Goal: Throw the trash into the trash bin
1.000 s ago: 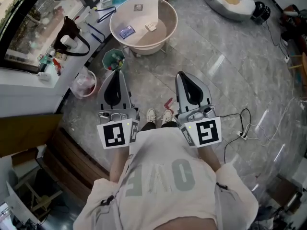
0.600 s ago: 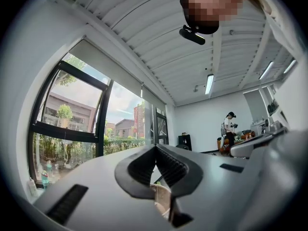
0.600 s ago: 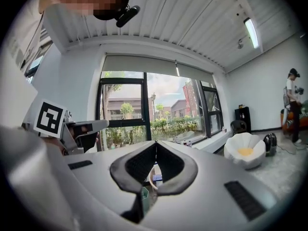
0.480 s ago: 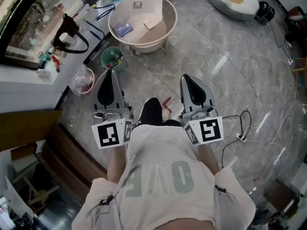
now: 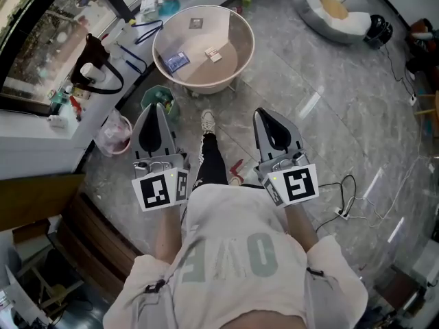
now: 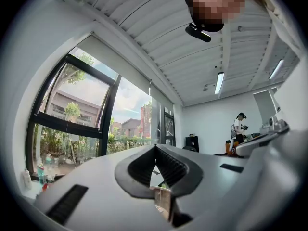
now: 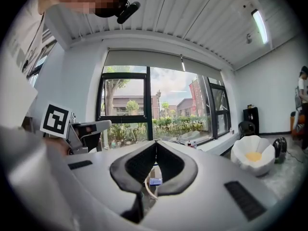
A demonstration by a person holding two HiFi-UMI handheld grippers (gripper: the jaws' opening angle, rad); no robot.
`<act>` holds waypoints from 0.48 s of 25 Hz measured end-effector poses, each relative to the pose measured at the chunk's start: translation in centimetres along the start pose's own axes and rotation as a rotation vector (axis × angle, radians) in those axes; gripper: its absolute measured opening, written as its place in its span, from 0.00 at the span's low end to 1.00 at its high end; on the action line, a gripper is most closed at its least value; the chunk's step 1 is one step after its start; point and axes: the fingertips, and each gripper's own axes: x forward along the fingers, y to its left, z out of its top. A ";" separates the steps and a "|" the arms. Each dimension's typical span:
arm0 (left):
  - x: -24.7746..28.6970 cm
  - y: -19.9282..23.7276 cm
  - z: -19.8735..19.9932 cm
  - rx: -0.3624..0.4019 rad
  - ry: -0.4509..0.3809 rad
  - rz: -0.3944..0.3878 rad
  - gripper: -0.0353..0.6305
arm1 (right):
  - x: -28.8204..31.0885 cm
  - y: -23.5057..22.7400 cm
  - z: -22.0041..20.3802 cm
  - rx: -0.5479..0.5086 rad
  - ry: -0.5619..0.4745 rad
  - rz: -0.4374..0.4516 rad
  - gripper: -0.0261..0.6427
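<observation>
In the head view my left gripper (image 5: 156, 108) and right gripper (image 5: 265, 114) are held side by side at waist height, pointing ahead, both shut with nothing between the jaws. The left gripper view shows its pads (image 6: 155, 148) meeting at the tip, and so does the right gripper view (image 7: 156, 144). A small green trash bin (image 5: 167, 96) stands on the floor just beyond the left gripper's tip, partly hidden by it. A round beige table (image 5: 241, 27) ahead carries a blue packet (image 5: 177, 61) and a small pale scrap (image 5: 212, 54).
A clear bin with a pink liner (image 5: 113, 131) stands left of the green one, by the window ledge (image 5: 41, 125). A red scrap (image 5: 236, 166) lies on the grey floor by my foot. A white seat (image 5: 334, 9) is far right; cables (image 5: 346, 201) trail at right.
I have stepped forward: the table and both bins have come nearer, one leg has swung ahead between the grippers, and both grippers stay shut and side by side.
</observation>
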 end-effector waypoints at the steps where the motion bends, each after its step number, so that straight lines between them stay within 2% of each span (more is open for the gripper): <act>1: 1.6 0.7 -0.7 -0.011 0.006 0.001 0.07 | 1.7 -0.5 0.1 -0.005 0.000 -0.003 0.06; 6: 10.4 4.3 -1.2 -0.026 -0.004 0.001 0.07 | 10.8 -3.4 2.1 -0.025 0.000 -0.014 0.06; 12: 21.5 8.4 -1.1 -0.015 -0.004 -0.043 0.07 | 22.0 -6.8 4.6 -0.030 -0.006 -0.045 0.06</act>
